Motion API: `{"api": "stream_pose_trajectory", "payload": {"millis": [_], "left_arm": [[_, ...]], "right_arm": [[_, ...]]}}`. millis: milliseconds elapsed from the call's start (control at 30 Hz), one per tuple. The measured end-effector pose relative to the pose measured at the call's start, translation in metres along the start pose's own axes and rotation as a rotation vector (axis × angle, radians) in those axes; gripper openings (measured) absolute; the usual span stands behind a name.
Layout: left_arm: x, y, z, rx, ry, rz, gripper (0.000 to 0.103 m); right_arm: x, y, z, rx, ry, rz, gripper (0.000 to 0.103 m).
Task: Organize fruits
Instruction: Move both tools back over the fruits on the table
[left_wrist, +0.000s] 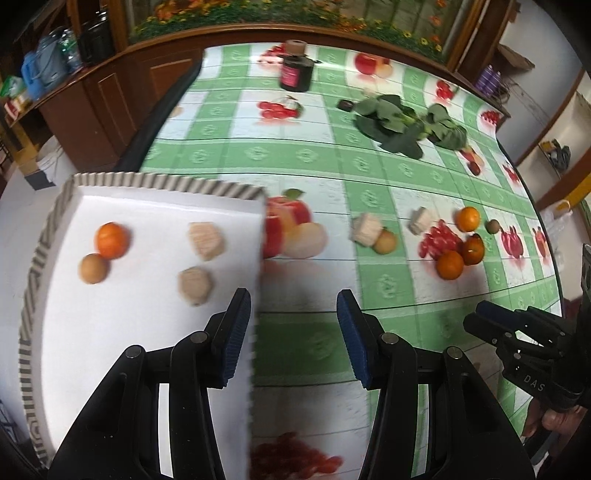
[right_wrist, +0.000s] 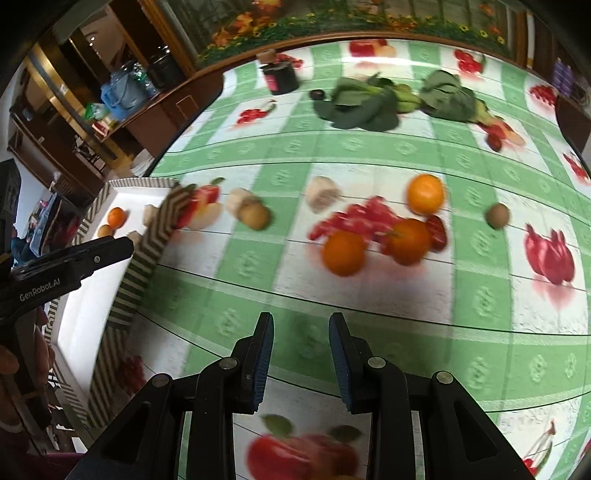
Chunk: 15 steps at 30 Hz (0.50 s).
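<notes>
box (left_wrist: 155, 325): white inside, striped rim. Sits under and left of the left gripper's (left_wrist: 291, 334) fingers. It's the home for the fruit, I think.
in box: 1 orange (left_wrist: 112, 240), 1 brown fruit (left_wrist: 94, 268), 2 pale chunks (left_wrist: 206, 240). All ahead of the left finger, spread apart w/ room for more.
left fingers: apart, nothing btw them. Left finger is over the box edge, right finger over the cloth (left_wrist: 369, 177). Looks like it's free for a new pick.
right gripper (right_wrist: 301, 356): fingers a bit apart, narrow gap, holding nothing. Only cloth shows btw them.
loose fruit: 3 oranges (right_wrist: 424, 194) ahead and a bit right of the right fingers. 2 of them touch. 1 small brown fruit (right_wrist: 496, 216) far right, alone.
more bits: 1 brown fruit (right_wrist: 255, 214) and pale chunks (right_wrist: 323, 192) ahead, btw the box and the oranges.
not for box: greens (right_wrist: 369, 105) and a dark jar (right_wrist: 279, 77), far ahead of both grippers. Prob. stay put.
watch out: cloth has fruit pics on it. Easy to mix up w/ real fruit.
task so far: some in the box, more still out. About 1/3 done, my guess.
next: right gripper is nearest the oranges, so it should go fwd and open wider, bc the gap looks too small for an orange.
</notes>
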<state>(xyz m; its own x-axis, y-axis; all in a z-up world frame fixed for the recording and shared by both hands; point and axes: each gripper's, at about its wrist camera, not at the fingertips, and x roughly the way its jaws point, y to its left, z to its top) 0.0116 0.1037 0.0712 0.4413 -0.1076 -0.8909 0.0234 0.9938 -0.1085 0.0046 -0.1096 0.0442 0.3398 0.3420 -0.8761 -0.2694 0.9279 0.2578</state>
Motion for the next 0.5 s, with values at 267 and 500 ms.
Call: {"api": "stream_pose_trajectory", "payload": {"millis": [267,500], "left_arm": [[0.022,-0.031,0.006,0.034,0.038,-0.014,0.048],[0.039,-0.038,0.012,0.042,0.069,-0.029,0.048]], "right_arm": [[0.004,-0.029,0.003,0.040,0.007,0.020,0.030],[0.021,-0.023,0.026,0.000,-0.008,0.021,0.032]]}}
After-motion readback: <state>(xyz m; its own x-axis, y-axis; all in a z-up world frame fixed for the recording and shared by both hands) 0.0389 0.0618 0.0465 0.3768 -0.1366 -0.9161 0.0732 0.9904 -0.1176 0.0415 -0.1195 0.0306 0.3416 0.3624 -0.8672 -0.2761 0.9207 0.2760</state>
